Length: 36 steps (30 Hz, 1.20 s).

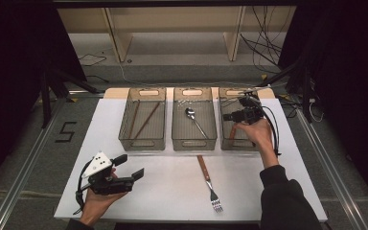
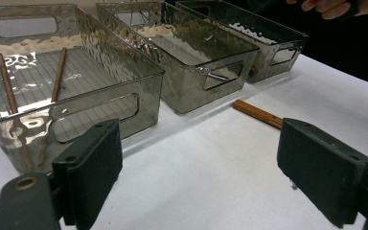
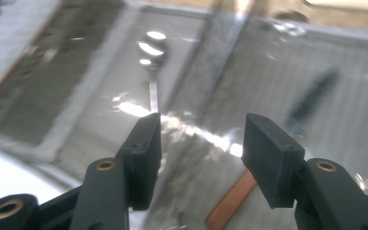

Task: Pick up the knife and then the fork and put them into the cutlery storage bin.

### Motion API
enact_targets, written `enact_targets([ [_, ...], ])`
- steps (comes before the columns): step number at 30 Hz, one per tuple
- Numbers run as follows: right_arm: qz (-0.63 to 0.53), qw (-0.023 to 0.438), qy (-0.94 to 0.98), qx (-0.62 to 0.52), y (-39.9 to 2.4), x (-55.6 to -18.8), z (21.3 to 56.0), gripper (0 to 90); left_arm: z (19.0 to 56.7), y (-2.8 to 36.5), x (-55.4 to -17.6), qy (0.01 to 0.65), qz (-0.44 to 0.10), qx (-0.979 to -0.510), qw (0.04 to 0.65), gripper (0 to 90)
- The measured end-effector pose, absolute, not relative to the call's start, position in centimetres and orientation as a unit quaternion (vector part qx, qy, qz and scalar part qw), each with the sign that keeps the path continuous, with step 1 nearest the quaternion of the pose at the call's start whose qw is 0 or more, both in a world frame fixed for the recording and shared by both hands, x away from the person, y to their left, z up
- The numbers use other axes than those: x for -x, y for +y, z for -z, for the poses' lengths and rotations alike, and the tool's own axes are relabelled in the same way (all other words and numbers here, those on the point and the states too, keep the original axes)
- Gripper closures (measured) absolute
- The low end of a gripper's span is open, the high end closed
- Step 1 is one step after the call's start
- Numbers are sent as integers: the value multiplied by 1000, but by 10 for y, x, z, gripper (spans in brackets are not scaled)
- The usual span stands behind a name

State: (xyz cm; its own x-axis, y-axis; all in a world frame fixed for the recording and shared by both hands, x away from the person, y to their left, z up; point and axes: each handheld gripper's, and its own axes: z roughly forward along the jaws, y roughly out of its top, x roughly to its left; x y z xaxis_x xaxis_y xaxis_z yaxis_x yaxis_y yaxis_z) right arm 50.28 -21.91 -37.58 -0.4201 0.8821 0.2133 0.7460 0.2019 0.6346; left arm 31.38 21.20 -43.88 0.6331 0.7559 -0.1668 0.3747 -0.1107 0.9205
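1. The right gripper [image 1: 238, 115] hung over the right bin [image 1: 225, 142], its jaws apart with nothing between them (in its own view a brown handle [image 3: 231, 201] lay below the gap, inside that bin).
2. The middle bin [image 1: 194, 140], just left of the right bin, held a spoon [image 1: 194, 120]; the left bin [image 1: 142, 141], beyond it, held two chopsticks [image 1: 145, 120].
3. A wooden-handled fork [image 1: 209, 183] lay on the white table [image 1: 172, 191], in front of the middle bin.
4. The left gripper [image 1: 129, 167] rested low, well left of the fork, jaws wide apart and empty.
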Motion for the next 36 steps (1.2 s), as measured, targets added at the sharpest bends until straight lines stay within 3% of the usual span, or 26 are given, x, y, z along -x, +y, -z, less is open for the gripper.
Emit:
enact_targets([
  [10, -394, 87, 803, -438, -197, -458, 370, 362, 439, 212, -314, 390, -177, -724, 541, 153],
  [22, -426, 84, 814, -385, -180, -411, 378, 354, 440, 212, -314, 393, -176, -723, 540, 153],
  [36, -415, 61, 840, -343, -153, -393, 400, 348, 440, 214, -314, 391, -175, -724, 541, 153],
])
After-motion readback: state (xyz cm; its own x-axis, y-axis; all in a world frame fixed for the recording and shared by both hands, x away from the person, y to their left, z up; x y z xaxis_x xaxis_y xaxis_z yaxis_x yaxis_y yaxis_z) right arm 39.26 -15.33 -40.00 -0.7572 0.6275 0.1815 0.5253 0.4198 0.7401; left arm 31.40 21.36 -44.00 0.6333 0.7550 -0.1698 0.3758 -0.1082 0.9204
